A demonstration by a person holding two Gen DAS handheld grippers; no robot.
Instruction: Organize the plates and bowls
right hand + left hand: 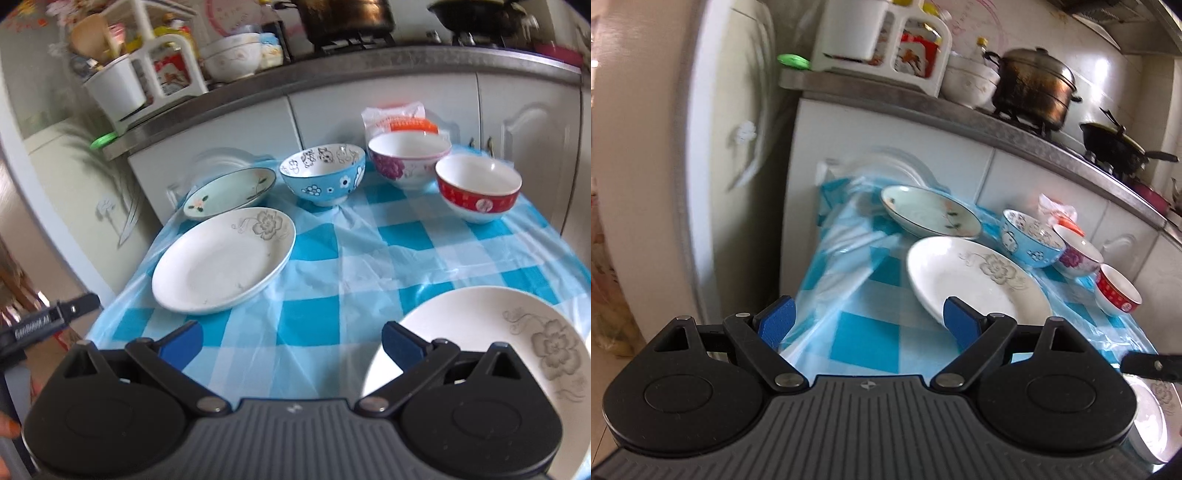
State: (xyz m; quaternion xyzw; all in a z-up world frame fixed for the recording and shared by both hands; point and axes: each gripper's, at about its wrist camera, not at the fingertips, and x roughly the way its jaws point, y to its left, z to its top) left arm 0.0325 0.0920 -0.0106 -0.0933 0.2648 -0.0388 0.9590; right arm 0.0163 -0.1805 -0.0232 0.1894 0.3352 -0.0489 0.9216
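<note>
On the blue-checked tablecloth (325, 266), both our left gripper (868, 321) and right gripper (291, 343) gape empty; we should pinch the near white flowered plate (480, 332) by its rim, stacking it onto its twin (221, 262).

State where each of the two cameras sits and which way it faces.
Left wrist: on the open left gripper, above the table's left edge, facing the counter.
Right wrist: on the open right gripper, at the table's near edge, facing the cabinets; left gripper tip shows.
Shared: white plate, blue bowl.
</note>
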